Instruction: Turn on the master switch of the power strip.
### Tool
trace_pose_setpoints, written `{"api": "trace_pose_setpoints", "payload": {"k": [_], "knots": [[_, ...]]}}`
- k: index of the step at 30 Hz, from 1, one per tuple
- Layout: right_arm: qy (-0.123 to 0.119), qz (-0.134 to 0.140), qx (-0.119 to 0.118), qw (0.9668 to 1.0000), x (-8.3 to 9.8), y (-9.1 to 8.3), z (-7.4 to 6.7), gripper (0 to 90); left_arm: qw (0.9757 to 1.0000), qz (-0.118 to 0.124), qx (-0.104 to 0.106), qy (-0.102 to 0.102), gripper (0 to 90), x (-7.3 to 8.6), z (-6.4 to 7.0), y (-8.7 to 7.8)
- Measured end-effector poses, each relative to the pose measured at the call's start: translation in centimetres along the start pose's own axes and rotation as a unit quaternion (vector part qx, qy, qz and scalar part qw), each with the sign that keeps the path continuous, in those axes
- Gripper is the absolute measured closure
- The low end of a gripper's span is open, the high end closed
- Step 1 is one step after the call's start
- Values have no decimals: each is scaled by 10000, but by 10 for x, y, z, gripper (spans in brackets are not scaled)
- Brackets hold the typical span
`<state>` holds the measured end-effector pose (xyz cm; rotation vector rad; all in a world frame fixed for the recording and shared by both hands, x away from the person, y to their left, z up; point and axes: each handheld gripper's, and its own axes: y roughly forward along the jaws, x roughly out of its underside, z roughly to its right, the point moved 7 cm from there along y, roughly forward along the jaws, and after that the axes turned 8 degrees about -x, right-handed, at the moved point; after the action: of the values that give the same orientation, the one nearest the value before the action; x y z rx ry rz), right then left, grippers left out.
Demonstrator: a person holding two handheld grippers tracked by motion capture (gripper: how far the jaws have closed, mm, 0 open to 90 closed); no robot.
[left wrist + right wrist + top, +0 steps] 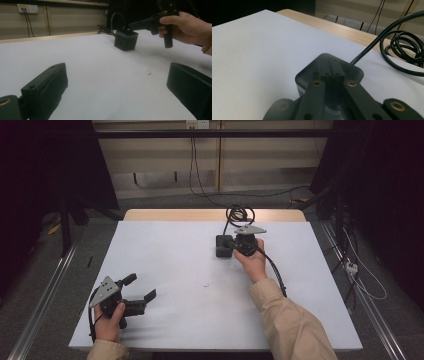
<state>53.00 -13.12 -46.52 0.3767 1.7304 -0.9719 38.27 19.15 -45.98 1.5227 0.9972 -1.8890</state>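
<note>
near left: left gripper (141,288) spread wide, idle on the white table (175,265) | far right: right gripper (231,243) clenched, jaw tips over the black box (223,246) with its cable (239,213) | step: pressing or probing box top, likely | next: ease off straight up

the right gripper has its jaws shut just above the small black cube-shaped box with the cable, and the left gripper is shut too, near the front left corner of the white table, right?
Not quite: the left gripper is open, jaws wide apart, as the left gripper view shows. The rest holds: the right gripper is shut above the small black cube-shaped box.
</note>
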Motion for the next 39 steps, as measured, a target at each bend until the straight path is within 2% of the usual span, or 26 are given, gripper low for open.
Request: {"api": "trace_pose_setpoints", "payload": {"k": [6, 8, 12, 39], "knots": [[-5, -6, 18, 10000, 0, 1, -3, 900, 10000, -1, 9, -4, 29, 0, 1, 0], [-74, -7, 25, 10000, 1, 2, -3, 900, 10000, 3, 14, 18, 29, 0, 1, -1], [9, 31, -5, 10000, 2, 2, -3, 900, 10000, 1, 5, 14, 29, 0, 1, -1], [-1, 116, 24, 9999, 5, 2, -3, 900, 10000, 8, 13, 18, 29, 0, 3, -1]]}}
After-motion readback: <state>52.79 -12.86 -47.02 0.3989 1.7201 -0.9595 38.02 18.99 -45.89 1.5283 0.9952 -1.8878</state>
